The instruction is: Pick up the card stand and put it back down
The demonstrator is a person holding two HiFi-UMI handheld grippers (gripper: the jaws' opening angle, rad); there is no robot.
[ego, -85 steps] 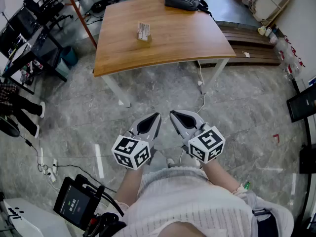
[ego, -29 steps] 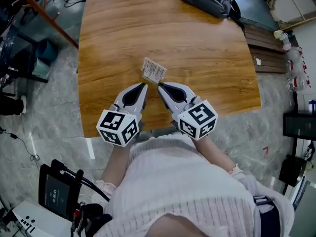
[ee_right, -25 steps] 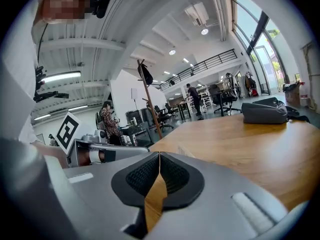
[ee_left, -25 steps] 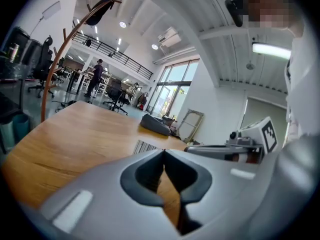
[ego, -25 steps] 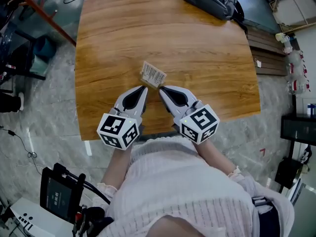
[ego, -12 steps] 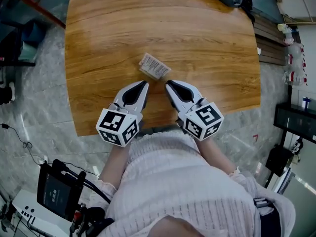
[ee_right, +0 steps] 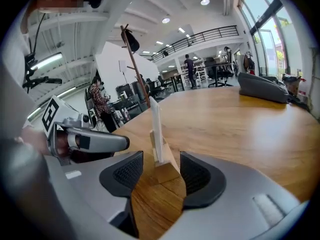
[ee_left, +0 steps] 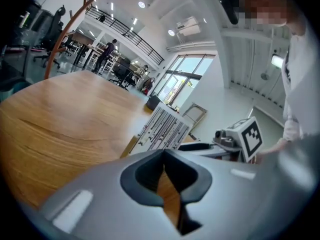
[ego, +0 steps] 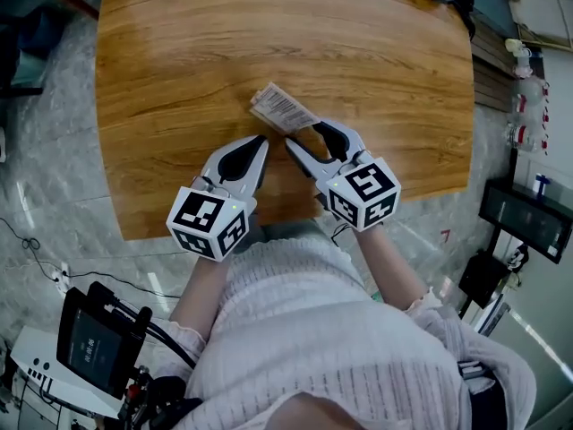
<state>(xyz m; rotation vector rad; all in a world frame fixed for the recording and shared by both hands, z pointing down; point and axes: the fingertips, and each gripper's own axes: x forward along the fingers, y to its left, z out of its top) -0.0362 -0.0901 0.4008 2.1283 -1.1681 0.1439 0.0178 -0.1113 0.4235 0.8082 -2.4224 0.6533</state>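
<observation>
Now: card stand [ee_right: 159, 151] upright on the wooden table [ego: 179, 70], near the edge by the person; its wooden base lies between the tips of the right gripper [ego: 307, 136]; those jaws have just been opening and stand apart, with a sliver of table showing on each side of the base, so the pads are not pressing on it; in the right gripper view the card is seen edge-on, running along the jaw line; left gripper [ee_left: 164, 154] has its jaws together with nothing in them, resting just beside the stand. Step in hand, by my judgement: seat and close for the lift. To do it well: ease forward until the base sits squarely between the ribbed pads, not at the tips; keep the card centred so neither jaw knocks it; close on the wood, not the thin card; lift straight and level; risk: a tip-only pinch may let the base swivel or topple.
</observation>
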